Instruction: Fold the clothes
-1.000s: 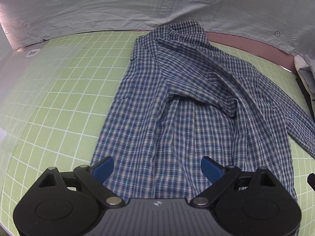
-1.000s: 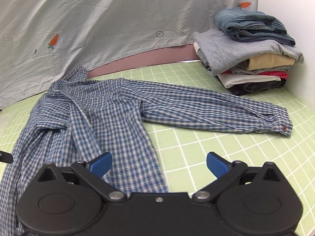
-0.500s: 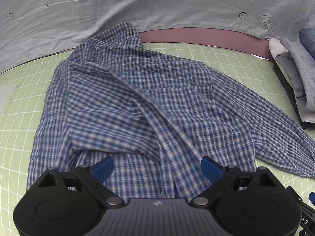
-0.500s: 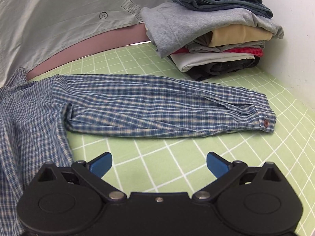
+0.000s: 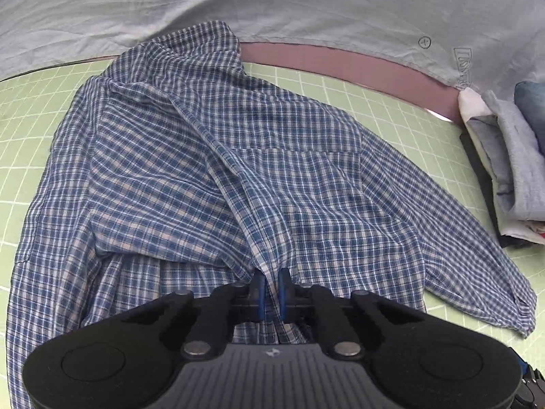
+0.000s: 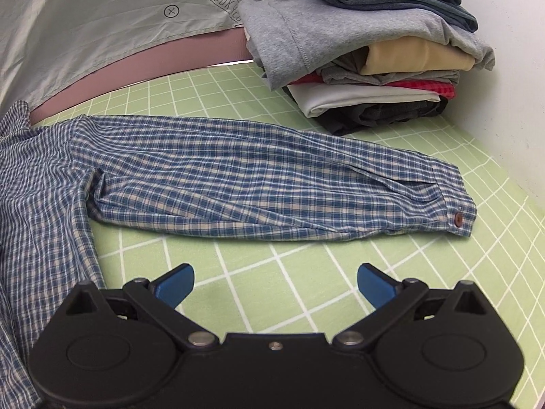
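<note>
Shirt (image 5: 238, 177): plaid, spread rumpled on green mat (image 6: 272, 272), sleeve (image 6: 272, 197) stretched toward folded pile (image 6: 374, 68). Left gripper (image 5: 270, 288): nearly closed, pinching a front placket ridge, likely to straighten it. Right gripper (image 6: 276, 281): wide, empty, hovering over mat before the sleeve

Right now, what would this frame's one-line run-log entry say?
step: fold shirt | left gripper: shut on shirt front | right gripper: open over mat, near sleeve | stack: folded, far right

Black claws (image 6: 275, 281), blue tips, silver screws.
</note>
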`<action>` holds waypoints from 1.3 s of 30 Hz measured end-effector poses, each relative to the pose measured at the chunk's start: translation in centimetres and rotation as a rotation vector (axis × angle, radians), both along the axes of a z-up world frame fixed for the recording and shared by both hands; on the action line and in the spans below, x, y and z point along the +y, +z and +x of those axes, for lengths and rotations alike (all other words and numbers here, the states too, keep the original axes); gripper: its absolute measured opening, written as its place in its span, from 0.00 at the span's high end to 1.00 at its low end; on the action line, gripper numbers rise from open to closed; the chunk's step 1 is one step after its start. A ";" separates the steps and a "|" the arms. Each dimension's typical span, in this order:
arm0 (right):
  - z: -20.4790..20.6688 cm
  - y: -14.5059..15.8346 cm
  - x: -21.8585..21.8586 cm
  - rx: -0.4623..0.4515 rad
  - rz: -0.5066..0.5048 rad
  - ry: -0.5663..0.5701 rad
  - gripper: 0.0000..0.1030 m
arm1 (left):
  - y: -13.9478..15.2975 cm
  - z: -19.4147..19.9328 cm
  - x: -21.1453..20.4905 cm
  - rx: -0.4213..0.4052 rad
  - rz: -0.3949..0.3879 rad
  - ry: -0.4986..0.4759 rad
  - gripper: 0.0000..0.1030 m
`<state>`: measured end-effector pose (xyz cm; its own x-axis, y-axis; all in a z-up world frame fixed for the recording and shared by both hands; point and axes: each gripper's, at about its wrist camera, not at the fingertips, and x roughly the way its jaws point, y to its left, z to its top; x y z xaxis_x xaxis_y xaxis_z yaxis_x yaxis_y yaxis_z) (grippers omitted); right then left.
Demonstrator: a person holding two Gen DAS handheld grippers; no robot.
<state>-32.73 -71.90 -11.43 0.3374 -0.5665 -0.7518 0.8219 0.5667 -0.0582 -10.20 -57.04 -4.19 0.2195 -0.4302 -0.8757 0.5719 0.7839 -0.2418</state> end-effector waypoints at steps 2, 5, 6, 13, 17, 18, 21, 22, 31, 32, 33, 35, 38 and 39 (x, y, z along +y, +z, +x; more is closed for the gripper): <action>0.0 0.4 0.7 -0.005 -0.010 0.015 0.00 | 0.7 0.4 2.2 0.023 -0.033 0.033 0.92; -0.1 1.1 2.0 -0.015 -0.024 0.041 0.00 | 1.6 1.0 5.8 0.047 -0.083 0.076 0.91; -0.1 1.3 2.5 -0.018 -0.028 0.051 0.00 | 1.5 1.2 7.0 0.042 -0.074 0.105 0.91; -0.1 2.9 6.6 -0.038 -0.062 0.136 0.00 | 0.9 1.9 14.3 0.026 0.000 0.305 0.85; -0.3 3.6 8.6 -0.044 -0.067 0.175 0.00 | 1.6 1.1 16.0 0.033 -0.030 0.321 0.73; -0.3 3.7 9.0 -0.047 -0.066 0.181 0.00 | 1.7 0.8 15.9 0.031 -0.037 0.307 0.70; -0.2 4.0 9.8 -0.067 -0.048 0.205 0.00 | 2.1 0.0 15.1 0.015 -0.030 0.254 0.63; 0.0 4.1 10.1 -0.071 -0.047 0.216 0.00 | 2.1 -0.4 14.8 0.006 -0.016 0.237 0.62; 3.8 3.7 12.5 -0.133 0.062 0.372 0.10 | 1.2 -1.3 15.1 -0.031 0.095 0.216 0.49; 4.3 3.5 12.7 -0.136 0.082 0.392 0.16 | 1.2 -1.3 15.4 -0.031 0.100 0.224 0.48; 4.8 3.2 12.9 -0.139 0.102 0.412 0.20 | 1.2 -1.4 15.8 -0.030 0.102 0.234 0.48; 5.4 2.8 13.3 -0.142 0.141 0.437 0.27 | 1.4 -1.7 16.6 -0.030 0.099 0.252 0.48; 5.4 2.0 13.4 -0.144 0.201 0.435 0.30 | 1.7 -2.4 17.9 -0.030 0.095 0.268 0.47; 5.3 1.6 13.4 -0.147 0.222 0.427 0.30 | 1.7 -2.6 18.3 -0.029 0.094 0.269 0.46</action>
